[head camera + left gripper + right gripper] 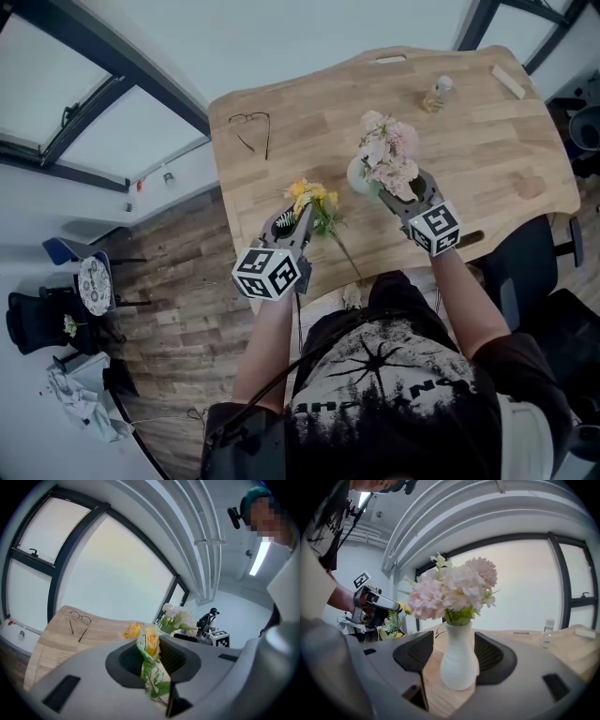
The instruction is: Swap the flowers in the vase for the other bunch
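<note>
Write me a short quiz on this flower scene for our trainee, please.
1. True or false: the pink flowers stand in the vase.
2. What does the left gripper hold? A) pink flowers B) yellow bunch C) vase
3. Fill in: the right gripper has its jaws apart around the ____.

Key: 1 true; 2 B; 3 vase.
</note>
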### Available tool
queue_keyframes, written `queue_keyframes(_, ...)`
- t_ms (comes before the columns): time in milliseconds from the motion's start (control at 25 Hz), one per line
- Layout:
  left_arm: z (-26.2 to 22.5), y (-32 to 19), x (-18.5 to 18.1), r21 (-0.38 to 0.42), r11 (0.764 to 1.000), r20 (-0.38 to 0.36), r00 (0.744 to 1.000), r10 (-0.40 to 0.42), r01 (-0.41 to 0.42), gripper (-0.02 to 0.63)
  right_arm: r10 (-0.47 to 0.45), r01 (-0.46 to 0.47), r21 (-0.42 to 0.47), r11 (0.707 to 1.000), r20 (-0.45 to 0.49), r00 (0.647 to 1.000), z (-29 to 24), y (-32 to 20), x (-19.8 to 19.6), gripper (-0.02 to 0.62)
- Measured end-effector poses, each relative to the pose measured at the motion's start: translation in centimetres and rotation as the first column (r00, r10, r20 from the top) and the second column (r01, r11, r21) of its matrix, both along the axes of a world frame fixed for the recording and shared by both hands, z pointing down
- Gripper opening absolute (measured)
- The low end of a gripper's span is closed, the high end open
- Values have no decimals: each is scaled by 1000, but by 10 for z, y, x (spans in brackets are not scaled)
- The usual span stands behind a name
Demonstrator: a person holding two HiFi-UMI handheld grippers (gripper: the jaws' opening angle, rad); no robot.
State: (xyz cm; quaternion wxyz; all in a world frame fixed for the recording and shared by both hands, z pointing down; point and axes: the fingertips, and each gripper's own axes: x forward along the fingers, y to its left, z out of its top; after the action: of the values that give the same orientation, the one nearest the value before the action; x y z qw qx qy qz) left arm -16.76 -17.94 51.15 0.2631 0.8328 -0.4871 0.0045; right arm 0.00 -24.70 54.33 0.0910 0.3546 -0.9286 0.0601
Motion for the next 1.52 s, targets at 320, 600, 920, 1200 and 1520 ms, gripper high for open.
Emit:
queue_keyframes(320, -14, 20, 10, 48, 998, 15, 999, 36, -37, 81, 42, -42, 8, 999, -3, 999, -14, 38, 19, 261)
queue_keyframes(600, -27, 45, 21, 99, 994, 38, 998, 52, -55, 81, 33, -33, 39, 999, 15, 999, -42, 79, 27, 220)
queue_keyframes(920, -46, 74, 38, 155, 988, 34, 999, 16, -21, 81, -65, 61, 70, 996, 49, 997, -71, 124, 30, 49)
queue_keyframes(1200, -57, 113, 60, 172, 984, 52, 997, -59, 49, 81, -150, 147, 50, 988, 65, 987, -87, 160, 49, 26)
queue_keyframes(1520, -59, 164, 84, 183, 978, 80, 990, -119, 103, 81, -198, 192, 73, 979, 75, 977, -100, 206, 75, 21)
